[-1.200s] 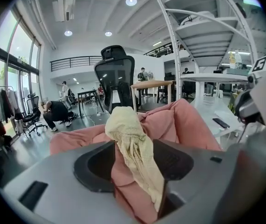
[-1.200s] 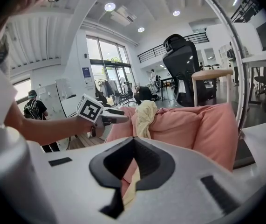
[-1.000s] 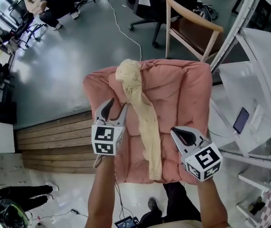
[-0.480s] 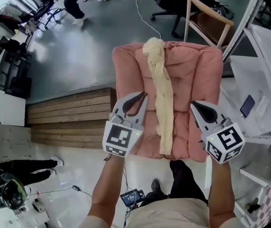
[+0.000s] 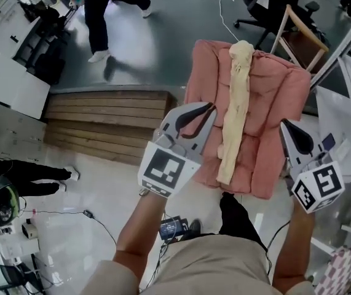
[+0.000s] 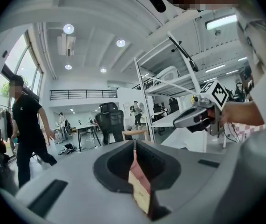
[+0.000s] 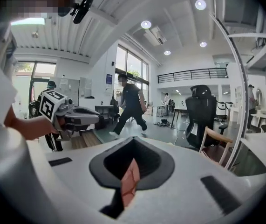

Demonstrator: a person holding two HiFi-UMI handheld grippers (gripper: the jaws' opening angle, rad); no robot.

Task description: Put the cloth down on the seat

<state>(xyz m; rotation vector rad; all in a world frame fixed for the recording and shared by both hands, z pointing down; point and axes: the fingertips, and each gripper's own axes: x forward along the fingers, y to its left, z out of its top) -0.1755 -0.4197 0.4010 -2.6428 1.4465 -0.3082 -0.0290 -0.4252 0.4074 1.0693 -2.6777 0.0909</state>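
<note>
The cream cloth (image 5: 235, 112) lies stretched out on the pink seat cushion (image 5: 273, 121). It is a long narrow strip whose long axis runs straight away from the person, from a bunched end at the far edge of the cushion down to a loose end just short of the near edge. Neither gripper touches it. The left gripper (image 5: 209, 108) hangs over the left part of the cushion, pointing forward, with its jaws brought together at the tips. Its own view shows nothing between them, only a sliver of pink and cream through the seam lower down. The right gripper (image 5: 285, 126) hangs over the right edge of the cushion, its jaws likewise closed and empty, with a thin strip of pink showing through the seam in its view. The cloth therefore sits between the two grippers and below them, parallel to both pairs of jaws. In the head view it runs just beside the left gripper's tips and a little farther from the right one, so the left is the nearer if the cloth needs another touch. Judged from how it lies, the placing looks done: the cloth rests wholly on the seat, and what remains is probably only to draw both grippers clear. Beyond the cushion stands a wooden chair (image 5: 295, 39), and a person (image 5: 104, 11) walks across the grey floor at the upper left.
</note>
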